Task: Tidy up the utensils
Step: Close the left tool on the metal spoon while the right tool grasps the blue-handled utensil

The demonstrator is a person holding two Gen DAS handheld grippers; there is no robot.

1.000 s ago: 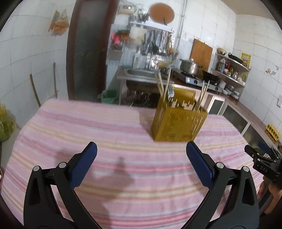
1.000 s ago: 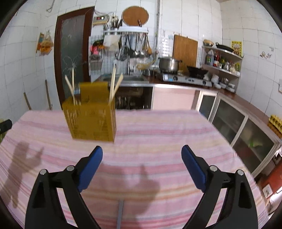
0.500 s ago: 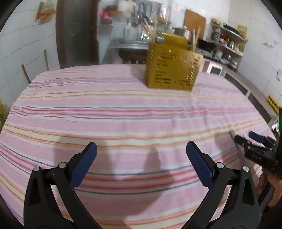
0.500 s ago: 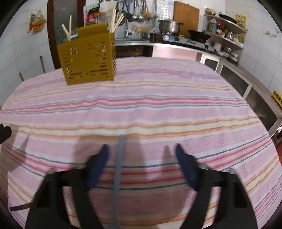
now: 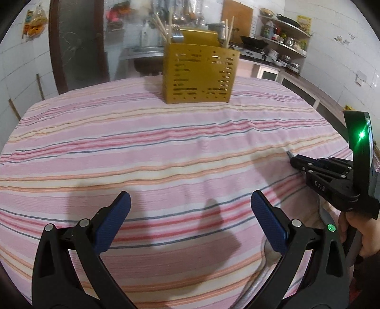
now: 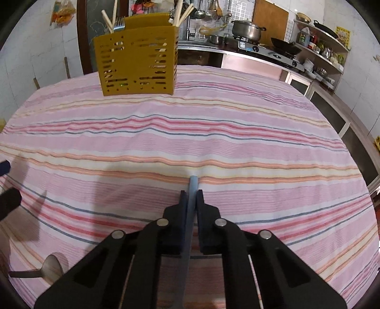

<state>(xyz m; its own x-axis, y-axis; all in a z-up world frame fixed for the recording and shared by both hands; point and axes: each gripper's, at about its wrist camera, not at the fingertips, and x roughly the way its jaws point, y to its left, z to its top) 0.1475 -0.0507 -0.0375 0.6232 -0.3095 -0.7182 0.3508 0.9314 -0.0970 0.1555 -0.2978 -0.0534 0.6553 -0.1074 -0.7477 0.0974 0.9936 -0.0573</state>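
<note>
Gripper work first: our right gripper (image 6: pixel 189 193) is clamped on a thin blue-grey handle (image 6: pixel 192 184), its tip poking out past the pads and lying along the bench (image 6: pixel 237 133); which utensil the handle belongs to we cannot tell. Our left gripper (image 5: pixel 190 219) hangs over bare cloth with its two blue pads (image 5: pixel 111 223) spread wide and nothing between them. We count two grippers, one holder, one spoon, and one gripped handle. One hand (image 5: pixel 361 235) shows at the right edge of the left view, wrapped round the right gripper's grip. A pink striped cloth (image 6: pixel 261 114) covers the whole bench. Around it we see a white-tiled kitchen: a dark door (image 5: pixel 78 45) at the back left, a counter with a steel pot (image 6: pixel 247 28) on a stove, a wooden board (image 6: pixel 270 16) against the wall, and corner shelves (image 6: pixel 320 45) crowded with bottles and pans. One yellow slotted holder (image 6: pixel 137 61) stands upright at the far side of the bench, well apart from both grippers; in it we make out a few pale chopsticks (image 6: pixel 181 12) and the tines of a fork (image 6: pixel 120 22). A metal spoon (image 6: pixel 51 266) lies on the cloth at the near left edge of the right view.
</note>
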